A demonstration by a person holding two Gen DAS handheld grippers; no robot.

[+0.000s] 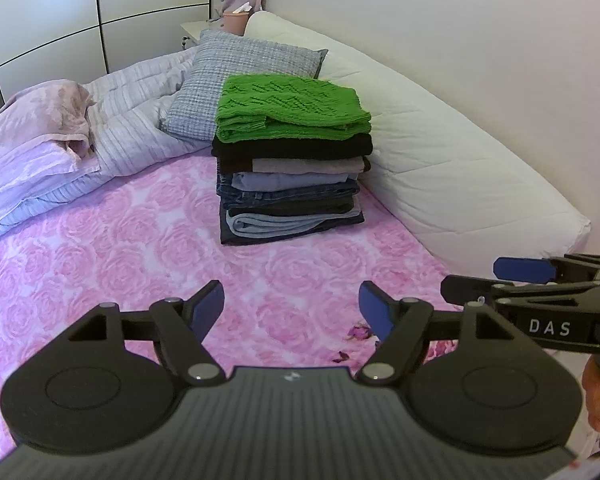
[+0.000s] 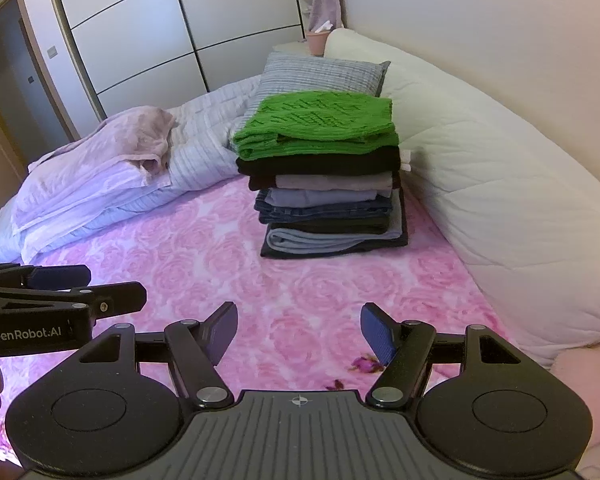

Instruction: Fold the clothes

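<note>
Bedding lay bunched well left of the clothes stack (image 1: pixel 292 160): a crumpled mauve blanket (image 1: pixel 40 120) w/ a soft, velvety look on top of a ribbed pale-lilac duvet (image 1: pixel 140 120). Just behind-left of the stack leaned a square grey waffle-weave pillow (image 1: pixel 236 76). The stack itself was a neat rectangular pile of folded garments on the pink rose-print bedsheet (image 1: pixel 120 240): chunky green knit sweater (image 2: pixel 320 128) w/ an openwork zigzag pattern on top, then a black layer, beige, grey-blue, denim, dark fabric & a smooth light-grey piece near the bottom. Right of the stack, touching its side, ran a long white quilted bolster (image 1: pixel 440 140) against the wall. Far behind the stack stood a pink pot (image 1: pixel 236 22) on a white nightstand.

Nearer the camera than the stack, left gripper (image 1: pixel 292 308) hovered over the sheet, matte black arms, blue ribbed pads, jaws spread wide, nothing btwn them. Right gripper (image 2: pixel 298 330) sat just beside it on the right, also over the sheet, jaws equally wide apart & empty. A few dark pink petal-like bits (image 2: pixel 366 362) lay on the sheet by its right finger.
</note>
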